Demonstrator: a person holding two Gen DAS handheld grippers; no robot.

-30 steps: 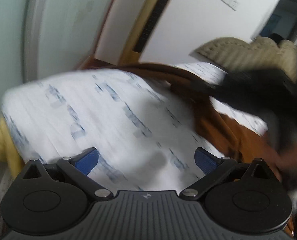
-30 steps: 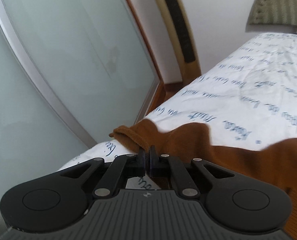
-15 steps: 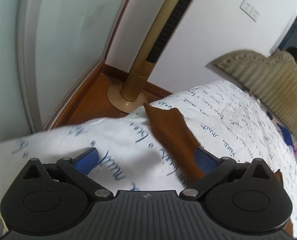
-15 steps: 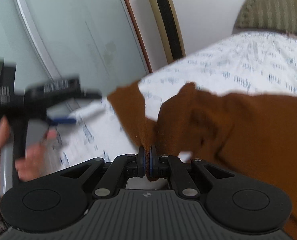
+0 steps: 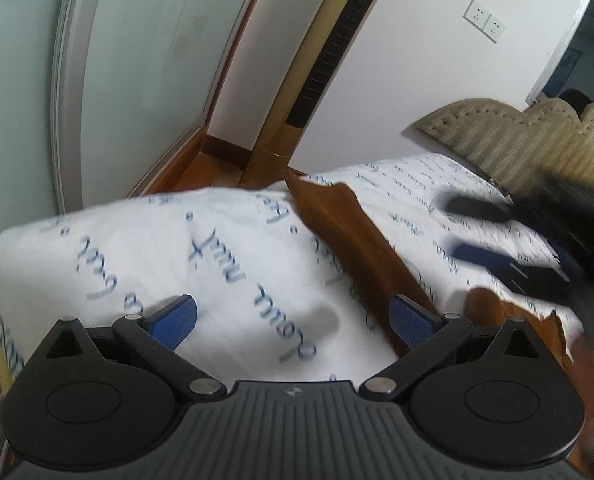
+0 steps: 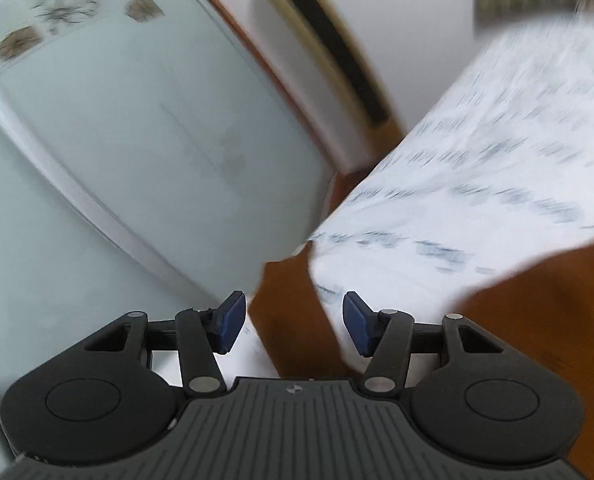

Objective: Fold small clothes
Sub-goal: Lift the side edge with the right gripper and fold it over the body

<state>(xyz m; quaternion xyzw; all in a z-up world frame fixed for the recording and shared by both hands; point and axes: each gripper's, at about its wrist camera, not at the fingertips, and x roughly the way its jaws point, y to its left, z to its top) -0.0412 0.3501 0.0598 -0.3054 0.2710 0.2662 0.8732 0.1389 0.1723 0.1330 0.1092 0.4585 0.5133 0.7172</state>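
Observation:
A brown garment [image 5: 349,240] lies on the bed as a long strip running from the far edge toward my left gripper [image 5: 293,320]. That gripper is open, hovers low over the sheet and holds nothing; its right pad is beside the strip. My right gripper [image 5: 493,236] shows blurred at the right of the left wrist view. In the right wrist view, the right gripper [image 6: 295,322] has its jaws opening. A strip of the brown garment [image 6: 287,312] lies between the blue pads [image 6: 231,320], which do not press on it. More brown cloth fills the lower right.
The bed sheet [image 5: 137,248] is white with blue script and drops off at the near-left corner. A gold tower fan [image 5: 321,68] stands on the wooden floor beyond the bed. A frosted glass door [image 6: 117,140] is at the left, a beige headboard [image 5: 497,132] at the far right.
My right gripper has let go of the brown cloth edge and its jaws have spread. Its view has swung and blurred. It now appears at the right of the left wrist view.

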